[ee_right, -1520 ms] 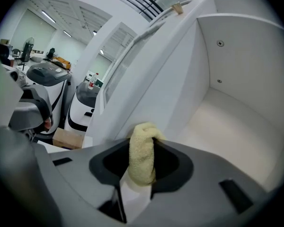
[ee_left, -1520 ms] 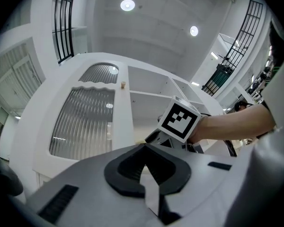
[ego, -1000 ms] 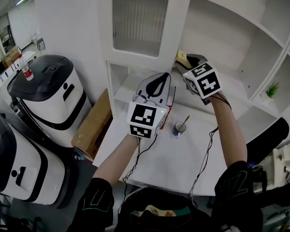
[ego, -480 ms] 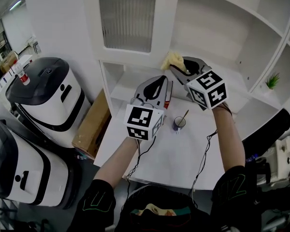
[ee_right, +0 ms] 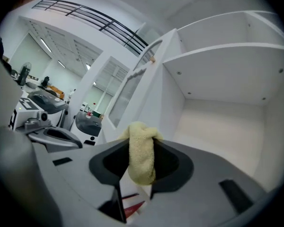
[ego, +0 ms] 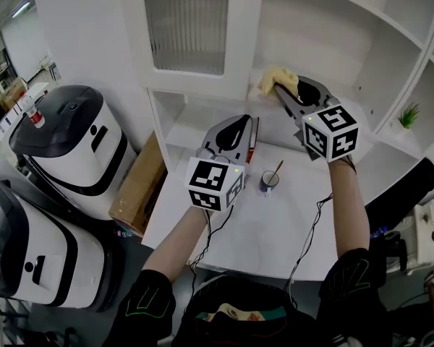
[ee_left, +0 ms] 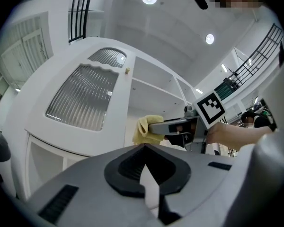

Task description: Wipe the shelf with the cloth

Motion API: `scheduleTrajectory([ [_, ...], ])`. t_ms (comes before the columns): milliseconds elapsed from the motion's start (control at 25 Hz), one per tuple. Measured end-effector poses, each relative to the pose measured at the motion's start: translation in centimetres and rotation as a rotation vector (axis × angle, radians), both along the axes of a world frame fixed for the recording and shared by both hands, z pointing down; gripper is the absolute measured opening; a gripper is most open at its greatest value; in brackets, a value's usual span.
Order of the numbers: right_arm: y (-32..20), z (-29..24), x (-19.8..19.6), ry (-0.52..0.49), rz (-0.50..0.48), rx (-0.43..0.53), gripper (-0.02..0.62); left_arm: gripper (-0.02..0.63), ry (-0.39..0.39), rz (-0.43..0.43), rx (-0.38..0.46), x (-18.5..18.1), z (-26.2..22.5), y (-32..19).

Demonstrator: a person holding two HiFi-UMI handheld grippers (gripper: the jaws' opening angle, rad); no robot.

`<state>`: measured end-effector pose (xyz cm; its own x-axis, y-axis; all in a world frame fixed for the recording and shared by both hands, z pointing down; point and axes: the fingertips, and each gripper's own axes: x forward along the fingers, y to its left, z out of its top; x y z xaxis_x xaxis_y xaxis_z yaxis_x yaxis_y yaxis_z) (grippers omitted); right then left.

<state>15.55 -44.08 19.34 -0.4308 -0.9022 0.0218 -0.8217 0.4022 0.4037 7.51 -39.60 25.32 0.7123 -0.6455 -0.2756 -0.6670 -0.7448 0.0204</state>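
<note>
The cloth [ego: 278,80] is a small yellow terry rag: light, soft and limp, so it should fold and drag rather than slide cleanly, and nothing about it looks fragile. It is bunched between the 2 jaws of the right gripper [ego: 281,92], which are closed on its middle, with a lump sticking out past the tips. That grip probably suits wiping, since the free lump can meet the surface before the hard jaws do. A pinch nearer an edge would likely let the rag flop.

The cloth sits at the front left corner of the shelf [ego: 369,121], just beside the door [ego: 188,27] post. Whether it touches the board cannot be told.

The right forearm reaches up and forward, and its gripper points away and slightly left into the cabinet. The left gripper [ego: 235,125] is held lower, over the back of the table [ego: 246,244] near the cup [ego: 269,182]. It points up at the cabinet with its jaws together on nothing.
</note>
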Motion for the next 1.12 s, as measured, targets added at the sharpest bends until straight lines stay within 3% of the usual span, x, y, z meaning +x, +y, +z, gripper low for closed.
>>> scheduleTrajectory([
  [80,-0.4,-0.6,1.0,0.049,0.073,0.033,0.115,-0.002,0.008,0.008,-0.008,0.0,0.3,0.3],
  [360,-2.5,1.4,1.1,0.387,0.305,0.045,0.115,-0.002,0.023,0.015,-0.048,-0.5,1.9,0.3],
  [680,-5.1,5.0,-1.4,0.604,0.329,0.02,0.115,-0.002,0.013,-0.005,-0.067,-1.8,3.2,0.1],
  [1120,-5.6,5.8,-3.4,0.838,0.349,0.112,0.115,-0.002,0.004,0.016,-0.104,-1.8,5.0,-0.6],
])
